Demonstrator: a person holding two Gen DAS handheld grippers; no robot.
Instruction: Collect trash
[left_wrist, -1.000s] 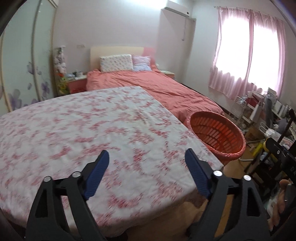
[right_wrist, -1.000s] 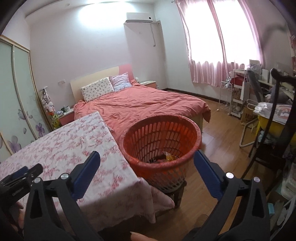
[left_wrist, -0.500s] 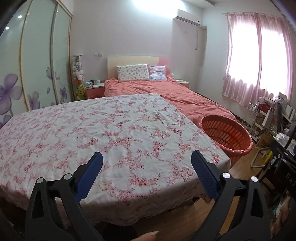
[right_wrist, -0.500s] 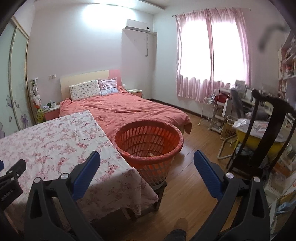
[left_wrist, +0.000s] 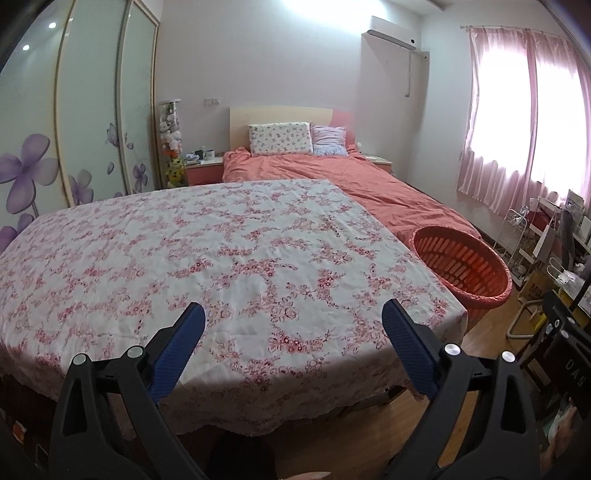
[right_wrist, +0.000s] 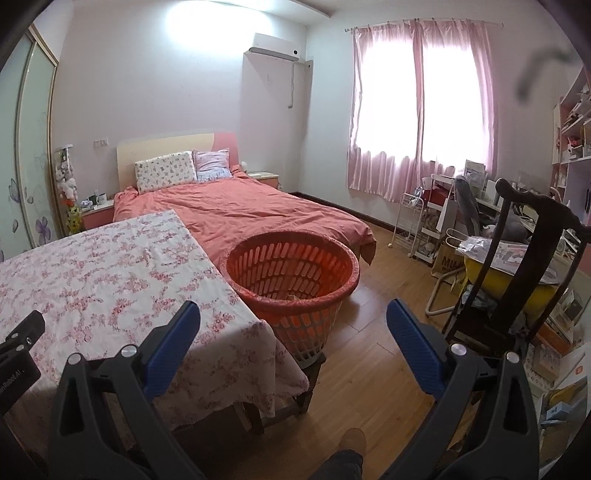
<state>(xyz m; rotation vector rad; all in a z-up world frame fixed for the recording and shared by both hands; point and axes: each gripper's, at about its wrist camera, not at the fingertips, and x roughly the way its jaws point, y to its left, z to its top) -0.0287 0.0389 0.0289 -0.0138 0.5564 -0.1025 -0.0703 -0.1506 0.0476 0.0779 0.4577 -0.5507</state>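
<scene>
An orange slatted basket (right_wrist: 291, 273) stands on a low stool at the table's right end; it also shows in the left wrist view (left_wrist: 461, 266). A scrap of trash lies at its bottom, mostly hidden. My left gripper (left_wrist: 293, 321) is open and empty, held back from the near edge of the table with the floral cloth (left_wrist: 207, 258). My right gripper (right_wrist: 293, 321) is open and empty, some way back from the basket. I see no trash on the table.
A bed with an orange cover (right_wrist: 240, 214) lies behind the table. A dark wooden chair (right_wrist: 524, 273) and cluttered shelves (right_wrist: 443, 221) stand to the right. Wooden floor (right_wrist: 373, 354) lies between basket and chair. Sliding wardrobe doors (left_wrist: 55, 140) are on the left.
Both grippers have pulled back and up from the table and basket, so more of the room shows. Both stayed open and empty.
</scene>
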